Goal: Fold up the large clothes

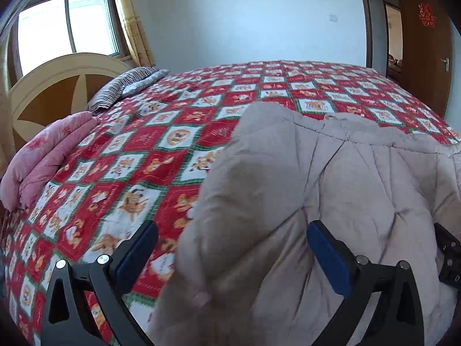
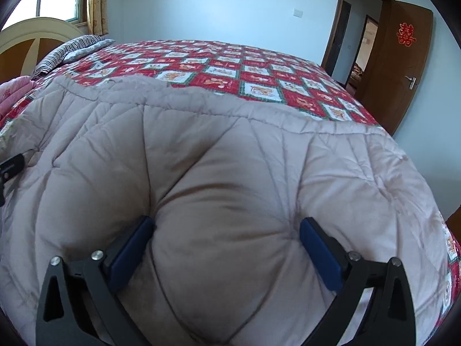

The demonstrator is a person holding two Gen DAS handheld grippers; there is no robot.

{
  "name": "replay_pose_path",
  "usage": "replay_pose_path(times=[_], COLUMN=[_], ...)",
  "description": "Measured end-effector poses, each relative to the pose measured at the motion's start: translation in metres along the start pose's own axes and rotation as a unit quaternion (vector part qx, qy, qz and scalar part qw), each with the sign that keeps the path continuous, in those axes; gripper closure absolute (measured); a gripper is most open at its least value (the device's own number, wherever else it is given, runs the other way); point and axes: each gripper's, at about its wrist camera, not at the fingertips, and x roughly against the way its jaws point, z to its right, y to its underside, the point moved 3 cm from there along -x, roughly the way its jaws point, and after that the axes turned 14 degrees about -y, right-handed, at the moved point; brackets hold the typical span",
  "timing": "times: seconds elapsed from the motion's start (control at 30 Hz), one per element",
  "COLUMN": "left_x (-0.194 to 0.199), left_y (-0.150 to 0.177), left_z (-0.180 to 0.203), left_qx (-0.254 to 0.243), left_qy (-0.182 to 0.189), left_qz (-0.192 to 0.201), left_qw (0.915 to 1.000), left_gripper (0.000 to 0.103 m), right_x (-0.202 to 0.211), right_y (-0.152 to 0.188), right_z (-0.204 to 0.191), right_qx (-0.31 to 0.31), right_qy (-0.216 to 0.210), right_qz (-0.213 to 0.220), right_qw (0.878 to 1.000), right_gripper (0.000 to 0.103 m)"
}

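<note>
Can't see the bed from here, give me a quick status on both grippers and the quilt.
Left gripper open at quilt's left edge. Right gripper open, quilt bulging between its pads. Beige quilt lying on patterned bedspread, not yet folded small. Nothing in the way.

A red patterned bed [image 2: 259, 66] carries a beige quilt [image 2: 230, 173] and pillows [image 1: 126, 86].
</note>
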Motion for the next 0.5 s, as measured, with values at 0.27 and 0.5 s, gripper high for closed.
replay_pose_path(times=[0.27,0.5], left_x=[0.03,0.007], left_y=[0.071,0.085], left_z=[-0.063,-0.037], left_qx=[0.095,0.161], left_qy=[0.048,0.121], left_qz=[-0.048,-0.112], left_qw=[0.9931,0.9731], left_gripper=[0.001,0.001], right_x=[0.069,0.034], right_y=[0.044,0.064], right_z=[-0.015,-0.019], right_qx=[0.03,0.037], right_qy=[0.032,0.033], right_qz=[0.064,-0.015], right_qw=[0.997,0.999], right_gripper=[0.0,0.0])
